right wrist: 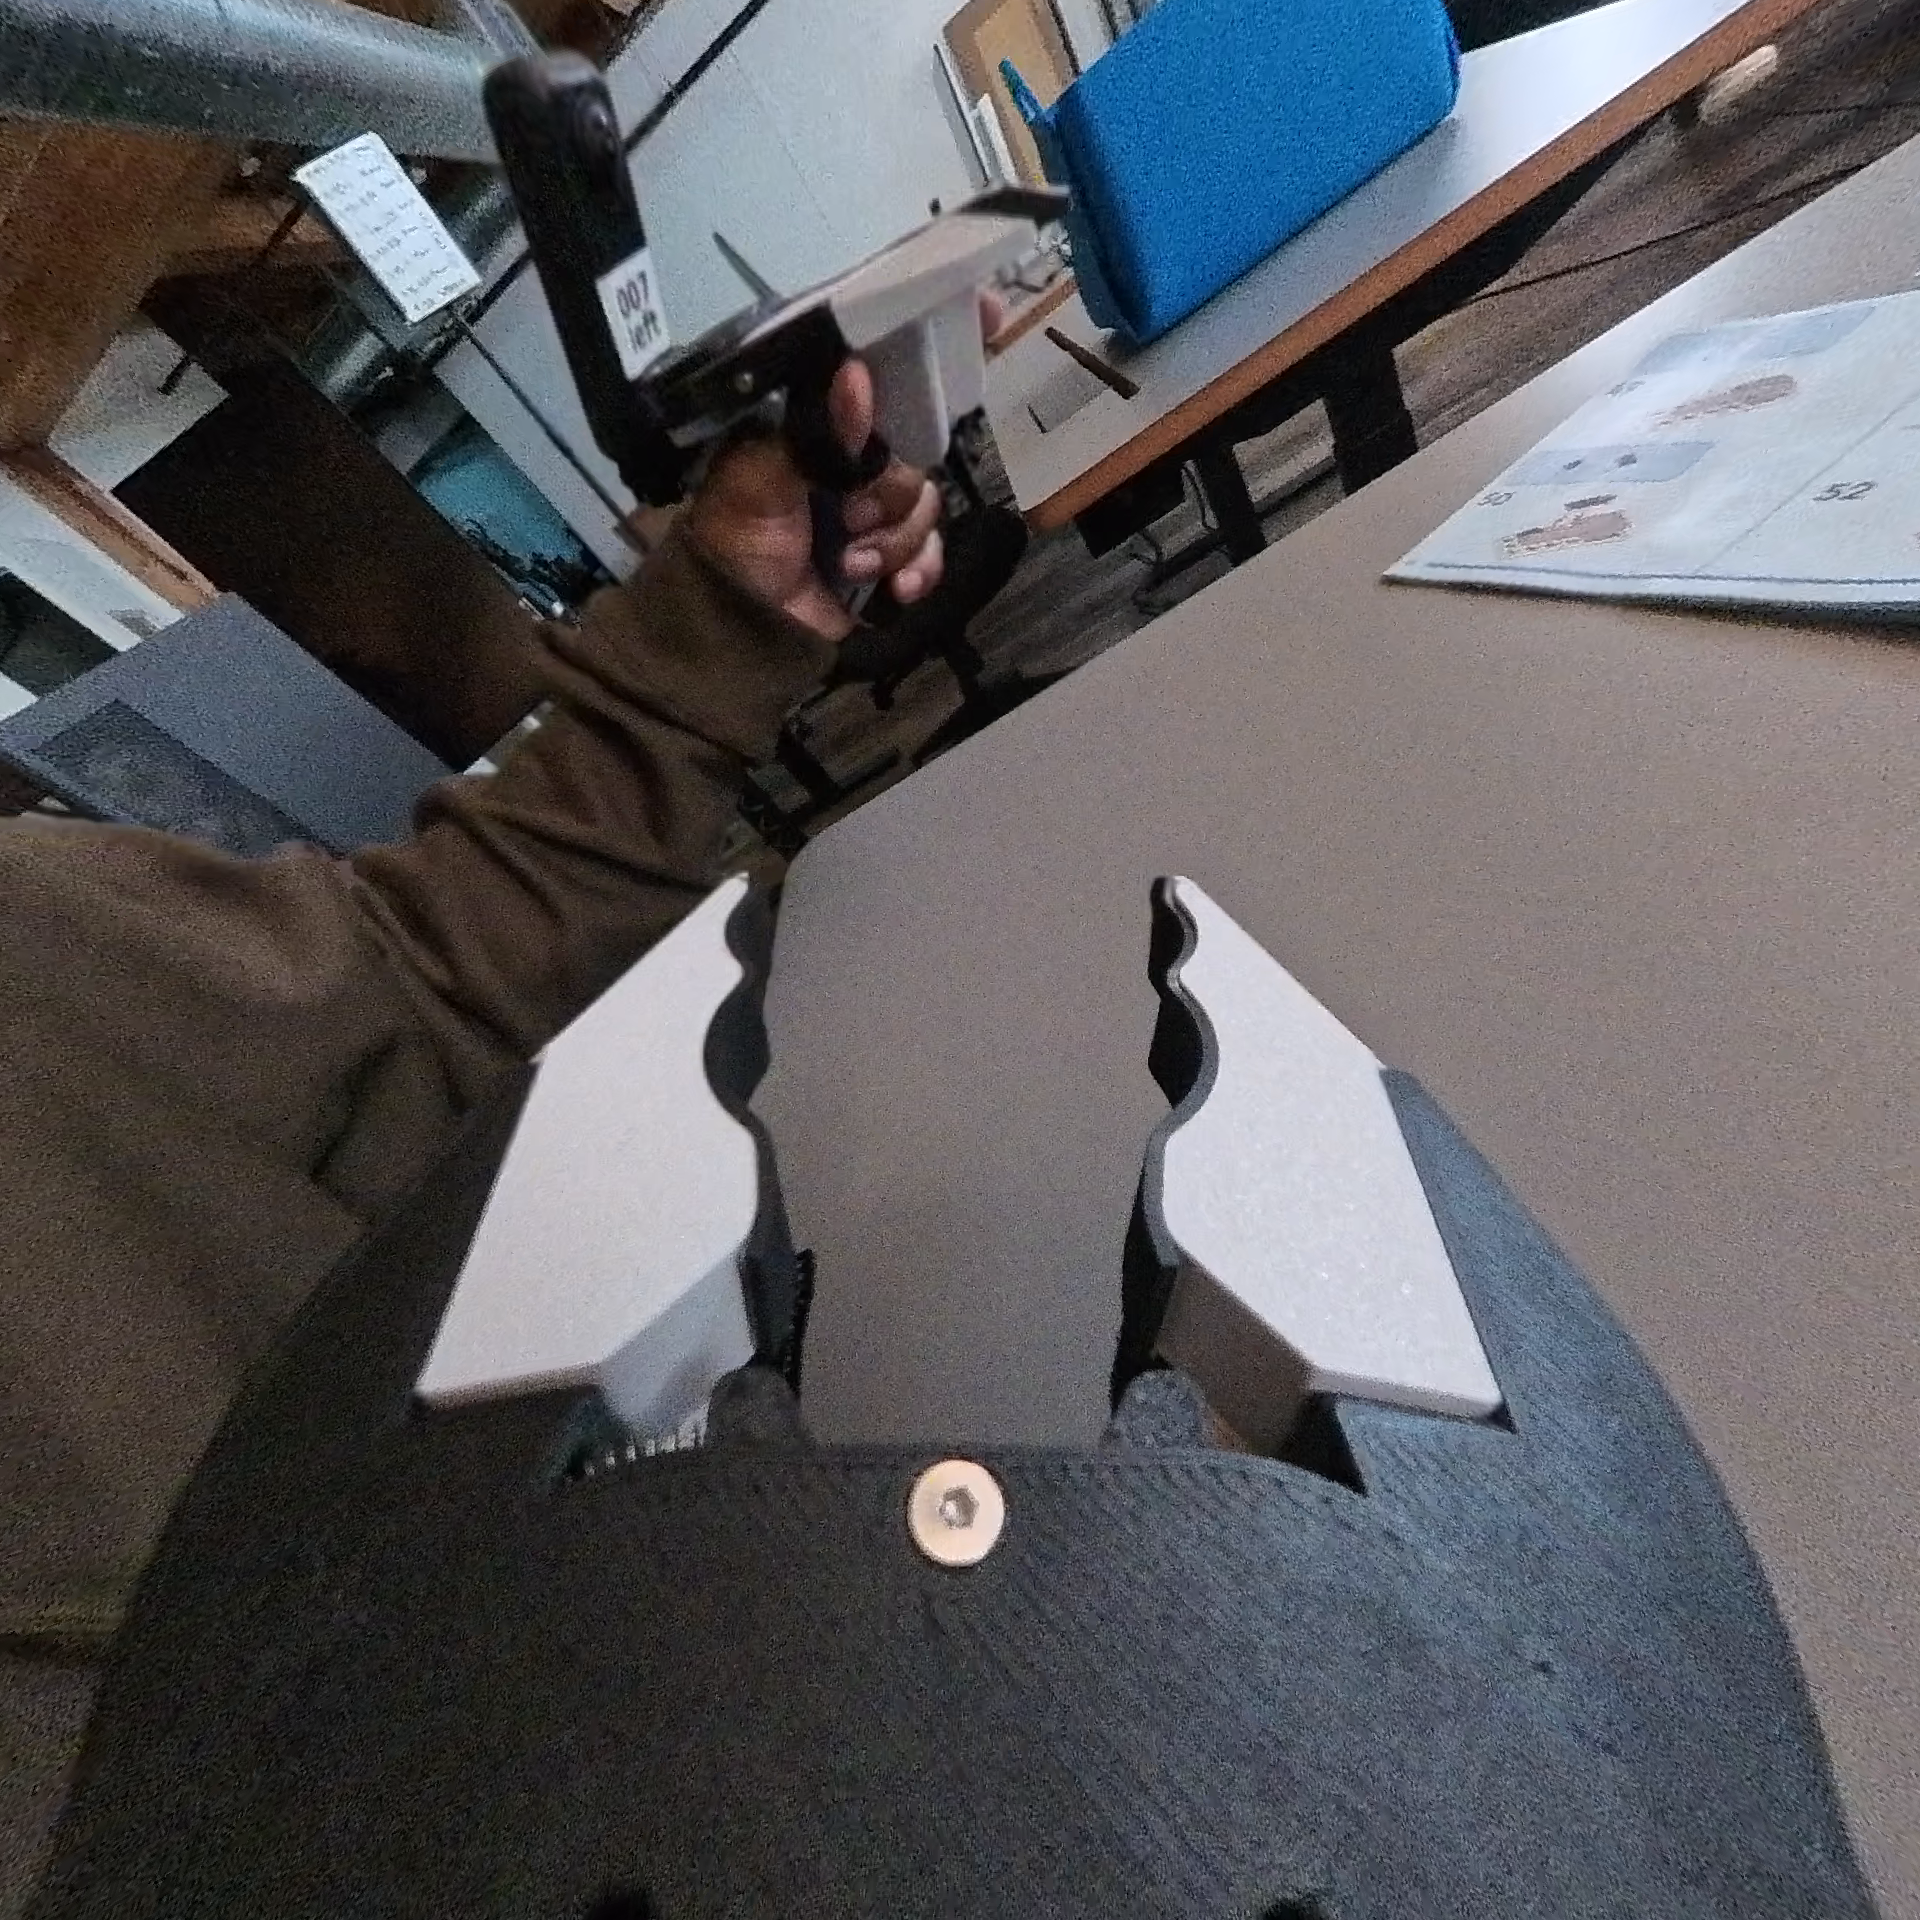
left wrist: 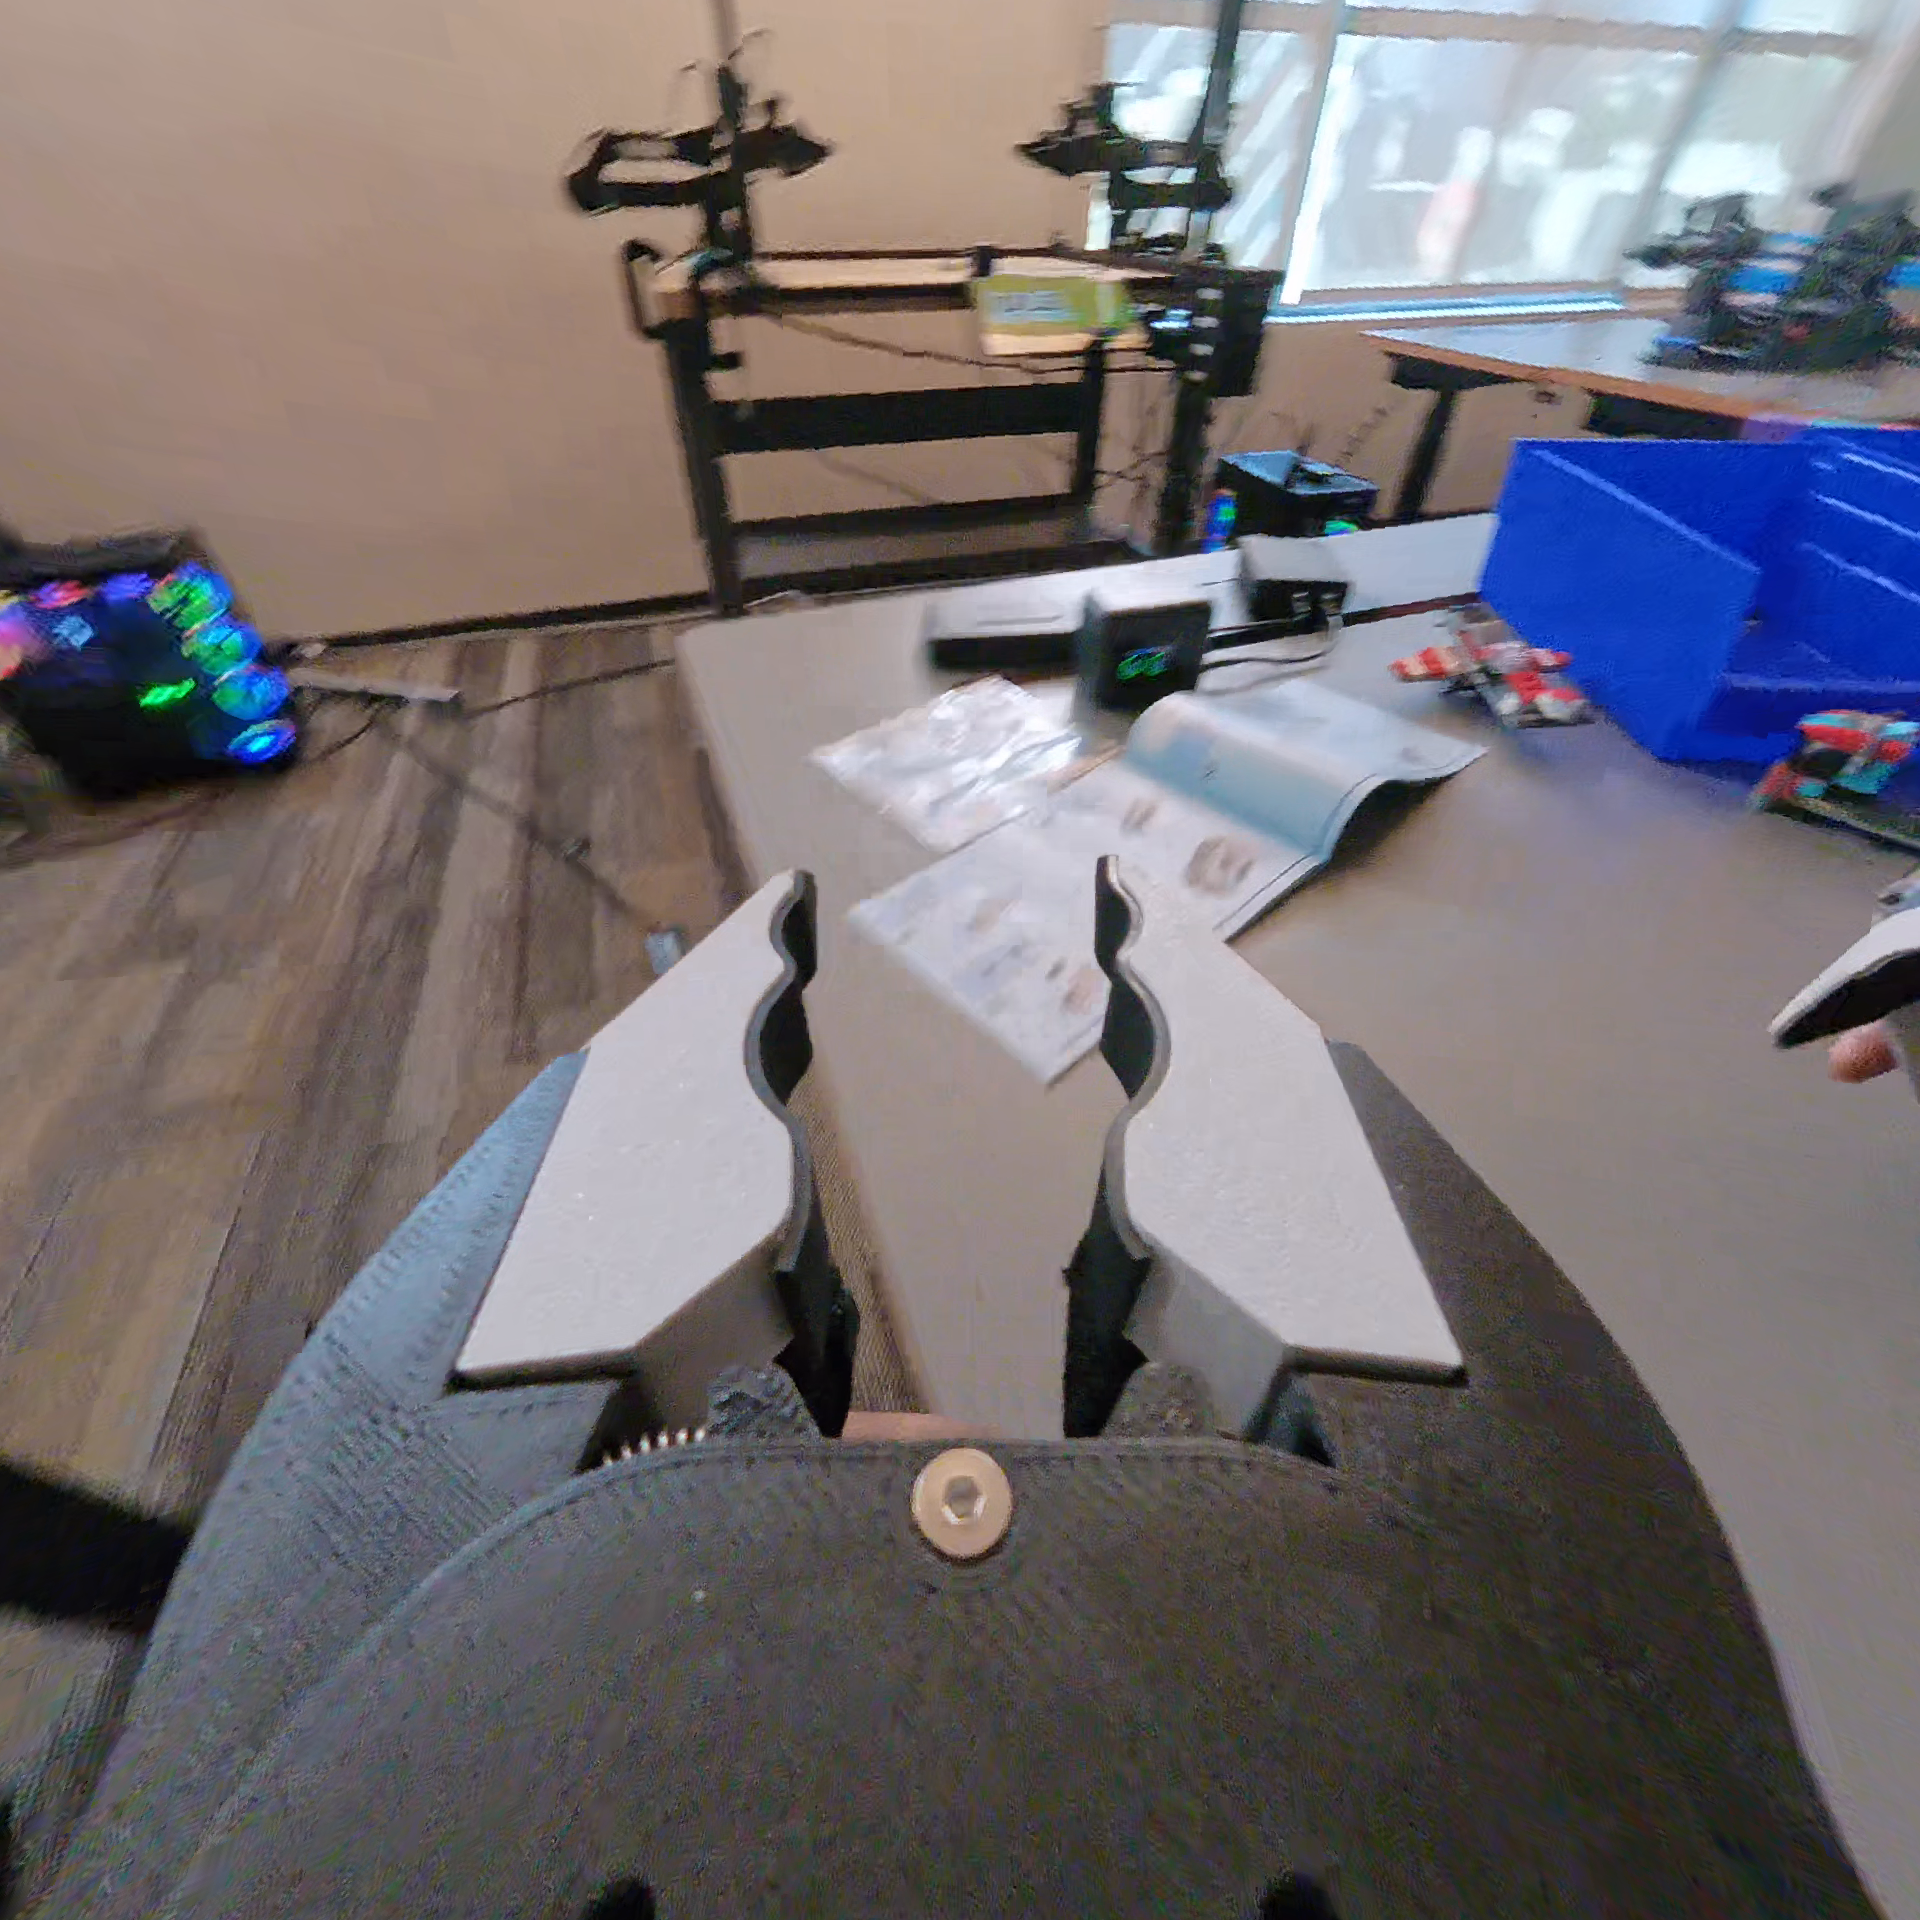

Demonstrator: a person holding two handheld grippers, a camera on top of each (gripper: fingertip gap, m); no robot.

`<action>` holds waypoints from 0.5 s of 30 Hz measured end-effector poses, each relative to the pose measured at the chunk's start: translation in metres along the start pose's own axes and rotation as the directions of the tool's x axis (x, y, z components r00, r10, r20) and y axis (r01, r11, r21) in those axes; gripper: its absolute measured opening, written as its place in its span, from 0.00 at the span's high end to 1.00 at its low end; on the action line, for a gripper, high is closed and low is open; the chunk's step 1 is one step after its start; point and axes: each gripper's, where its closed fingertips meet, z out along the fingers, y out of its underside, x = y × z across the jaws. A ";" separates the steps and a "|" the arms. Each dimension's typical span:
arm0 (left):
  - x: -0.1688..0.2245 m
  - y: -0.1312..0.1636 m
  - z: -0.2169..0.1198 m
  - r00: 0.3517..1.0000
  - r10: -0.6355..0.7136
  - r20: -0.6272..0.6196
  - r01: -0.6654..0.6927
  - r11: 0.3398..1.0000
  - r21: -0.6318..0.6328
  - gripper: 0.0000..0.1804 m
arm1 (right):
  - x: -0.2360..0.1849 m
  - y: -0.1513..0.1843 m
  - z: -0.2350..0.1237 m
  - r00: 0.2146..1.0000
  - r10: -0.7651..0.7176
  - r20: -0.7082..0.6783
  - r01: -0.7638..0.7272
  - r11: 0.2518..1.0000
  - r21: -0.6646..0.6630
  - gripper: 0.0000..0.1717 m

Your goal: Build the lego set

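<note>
My left gripper (left wrist: 954,894) is open with nothing between its pads. It hangs above the near left corner of a grey table (left wrist: 1507,1091), pointing at an open instruction booklet (left wrist: 1164,831) and a clear plastic bag (left wrist: 951,753) beside it. My right gripper (right wrist: 961,904) is open with nothing between its pads, low over the bare grey table (right wrist: 1351,883) near its corner. The right wrist view shows the left gripper (right wrist: 914,301) held up in a hand (right wrist: 831,520) with a brown sleeve. The booklet (right wrist: 1714,468) lies at that view's right edge. One finger of the right gripper (left wrist: 1849,987) shows at the left wrist view's right edge.
Blue bins (left wrist: 1714,592) stand at the table's far right, with red-and-white brick models (left wrist: 1496,675) and a colourful one (left wrist: 1839,753) near them. Black boxes (left wrist: 1138,644) sit at the far edge. On the wooden floor (left wrist: 312,987) a lit computer case (left wrist: 145,675) and a black frame (left wrist: 914,395) stand.
</note>
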 end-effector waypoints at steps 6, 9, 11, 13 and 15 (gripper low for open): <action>0.078 0.012 0.106 0.989 0.015 -0.146 -0.028 0.996 -0.084 0.63 | 0.026 -0.004 -0.009 0.995 0.054 -0.088 -0.052 0.998 0.022 0.56; 0.094 0.033 0.116 0.984 -0.089 -0.156 0.074 0.992 -0.100 0.62 | 0.036 -0.004 -0.011 0.988 0.113 -0.107 -0.111 0.993 0.032 0.56; 0.099 0.043 0.111 0.977 -0.136 -0.164 0.113 0.984 -0.139 0.61 | 0.042 -0.003 -0.011 0.982 0.157 -0.106 -0.155 0.988 0.025 0.56; 0.094 0.039 0.104 0.988 -0.087 -0.131 0.073 0.991 -0.109 0.61 | 0.044 -0.002 -0.009 0.978 0.180 -0.102 -0.179 0.984 0.018 0.56; 0.094 0.038 0.102 0.985 -0.089 -0.146 0.074 0.991 -0.109 0.61 | 0.044 -0.001 -0.006 0.979 0.176 -0.100 -0.176 0.984 0.008 0.56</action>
